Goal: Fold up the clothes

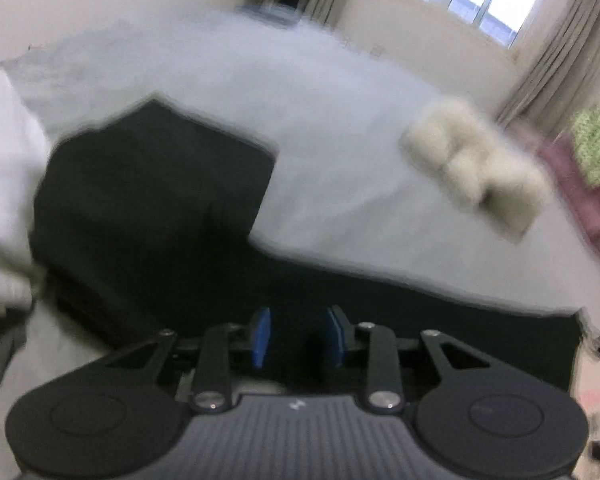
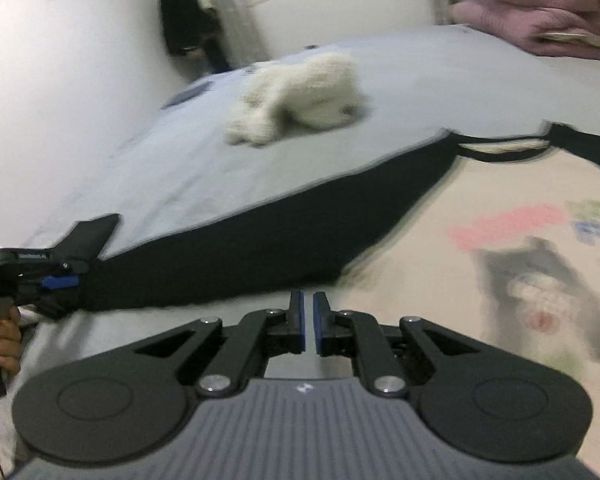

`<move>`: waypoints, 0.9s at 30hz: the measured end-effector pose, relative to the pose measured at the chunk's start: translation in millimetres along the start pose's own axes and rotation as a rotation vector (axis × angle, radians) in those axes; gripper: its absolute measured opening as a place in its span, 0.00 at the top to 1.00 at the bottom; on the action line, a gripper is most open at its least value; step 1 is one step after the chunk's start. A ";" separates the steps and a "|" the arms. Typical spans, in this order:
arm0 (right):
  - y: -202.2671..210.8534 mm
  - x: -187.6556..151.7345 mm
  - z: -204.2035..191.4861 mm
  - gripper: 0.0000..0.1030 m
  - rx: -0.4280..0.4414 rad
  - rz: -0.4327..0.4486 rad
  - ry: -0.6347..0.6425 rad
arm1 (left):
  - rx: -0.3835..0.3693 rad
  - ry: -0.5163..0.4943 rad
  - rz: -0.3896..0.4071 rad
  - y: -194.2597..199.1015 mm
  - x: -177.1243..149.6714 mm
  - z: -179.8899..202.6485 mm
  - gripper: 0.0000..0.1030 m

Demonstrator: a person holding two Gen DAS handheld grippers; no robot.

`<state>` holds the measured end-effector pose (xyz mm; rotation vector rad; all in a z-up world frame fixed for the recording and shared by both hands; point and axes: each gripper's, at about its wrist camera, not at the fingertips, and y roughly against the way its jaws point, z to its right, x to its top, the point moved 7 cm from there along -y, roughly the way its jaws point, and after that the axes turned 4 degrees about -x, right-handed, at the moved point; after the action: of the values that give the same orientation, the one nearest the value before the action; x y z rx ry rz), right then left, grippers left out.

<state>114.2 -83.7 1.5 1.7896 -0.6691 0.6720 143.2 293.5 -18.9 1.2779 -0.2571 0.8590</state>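
Observation:
A cream T-shirt with black sleeves and a blurred pink and grey print lies flat on the grey bed sheet. Its long black sleeve stretches left across the sheet. In the left wrist view that sleeve fills the lower left, and a strip of the cream body shows at the right edge. My left gripper hovers over the black fabric, blue pads apart; from the right wrist view this left gripper sits at the sleeve's end. My right gripper is low at the shirt's near edge, pads almost touching, nothing visible between them.
A fluffy white garment lies bunched further up the bed, and shows as a white bundle in the left view. A pink blanket with a green knit on top is piled far right. A person's hand holds the left gripper's handle. White cloth lies left.

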 end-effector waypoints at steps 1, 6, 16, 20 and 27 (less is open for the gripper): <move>9.0 -5.2 11.5 0.88 -0.010 -0.004 -0.002 | 0.014 0.006 -0.006 -3.7 -2.1 -3.2 0.73; 27.6 -41.8 54.8 0.86 -0.098 -0.062 0.040 | 0.060 0.028 0.009 1.7 1.8 -8.9 0.77; 85.7 -104.7 63.6 0.71 -0.028 -0.057 0.208 | -0.042 -0.226 0.060 43.1 -21.7 106.0 0.70; 102.3 -105.4 86.9 0.65 0.036 -0.092 0.149 | -0.082 -0.298 0.006 47.3 -61.9 147.3 0.70; 120.5 -102.7 147.8 0.58 -0.046 -0.082 -0.006 | -0.194 -0.358 -0.072 75.0 -148.6 208.7 0.70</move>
<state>-24.2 -245.8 -37.1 1.7671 -0.6072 0.5914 50.6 44.7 9.6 1.2450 -0.5609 0.5258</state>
